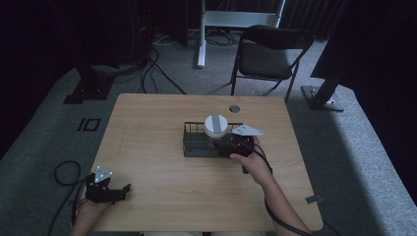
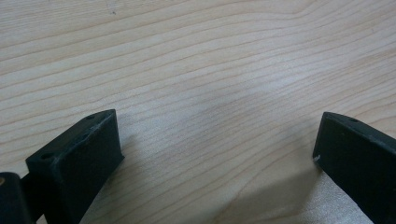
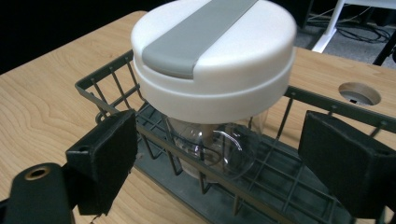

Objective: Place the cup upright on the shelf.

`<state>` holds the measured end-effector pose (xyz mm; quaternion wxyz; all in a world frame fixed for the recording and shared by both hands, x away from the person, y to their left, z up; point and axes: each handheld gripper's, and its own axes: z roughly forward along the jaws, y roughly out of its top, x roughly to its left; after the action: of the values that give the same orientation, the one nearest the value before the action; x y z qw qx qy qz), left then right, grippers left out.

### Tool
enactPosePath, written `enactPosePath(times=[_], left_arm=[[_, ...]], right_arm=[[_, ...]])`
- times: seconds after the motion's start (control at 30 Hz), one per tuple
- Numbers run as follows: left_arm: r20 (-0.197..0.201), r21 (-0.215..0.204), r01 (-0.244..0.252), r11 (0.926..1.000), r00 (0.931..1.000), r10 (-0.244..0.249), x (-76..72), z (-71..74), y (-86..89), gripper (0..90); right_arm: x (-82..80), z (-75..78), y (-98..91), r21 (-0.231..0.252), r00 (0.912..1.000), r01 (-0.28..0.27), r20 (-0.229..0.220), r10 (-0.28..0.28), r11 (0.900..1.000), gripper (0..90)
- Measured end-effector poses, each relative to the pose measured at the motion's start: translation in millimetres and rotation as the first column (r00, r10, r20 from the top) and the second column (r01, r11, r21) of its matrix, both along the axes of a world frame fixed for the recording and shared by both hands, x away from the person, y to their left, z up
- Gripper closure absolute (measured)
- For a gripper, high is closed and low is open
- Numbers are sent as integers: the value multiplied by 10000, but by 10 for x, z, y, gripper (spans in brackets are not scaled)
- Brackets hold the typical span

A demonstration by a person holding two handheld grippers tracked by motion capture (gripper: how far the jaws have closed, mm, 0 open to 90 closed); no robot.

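A clear jar (image 3: 219,149) with a wide white lid (image 1: 216,126) crossed by a grey band (image 3: 196,32) stands upright inside a dark wire basket (image 1: 194,142) near the table's middle. My right gripper (image 1: 235,145) sits at the basket's right end, open, its jaws spread on either side of the jar without touching it (image 3: 219,158). My left gripper (image 1: 114,191) rests low at the table's front left corner, open, with bare wood between its jaws (image 2: 219,154).
The wooden table (image 1: 147,162) has a round cable hole (image 1: 234,108) behind the basket. A black folding chair (image 1: 268,54) stands beyond the far edge. Cables lie on the grey carpet at the left and back.
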<state>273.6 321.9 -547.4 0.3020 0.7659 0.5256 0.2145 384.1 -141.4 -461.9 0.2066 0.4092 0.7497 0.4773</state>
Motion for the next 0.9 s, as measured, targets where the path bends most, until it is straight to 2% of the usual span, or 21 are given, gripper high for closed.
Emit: enactPosePath(times=[0.43,0.9], left_arm=[[-1,1,1,10000,10000,-1,0,0,0,12],[-1,3,1,10000,10000,-1,0,0,0,12]], right_arm=[[-196,29,-214,213,9988,166,446,-175,9996,118],[-377,-60,-472,73,9982,417,424,-420,9991,118]])
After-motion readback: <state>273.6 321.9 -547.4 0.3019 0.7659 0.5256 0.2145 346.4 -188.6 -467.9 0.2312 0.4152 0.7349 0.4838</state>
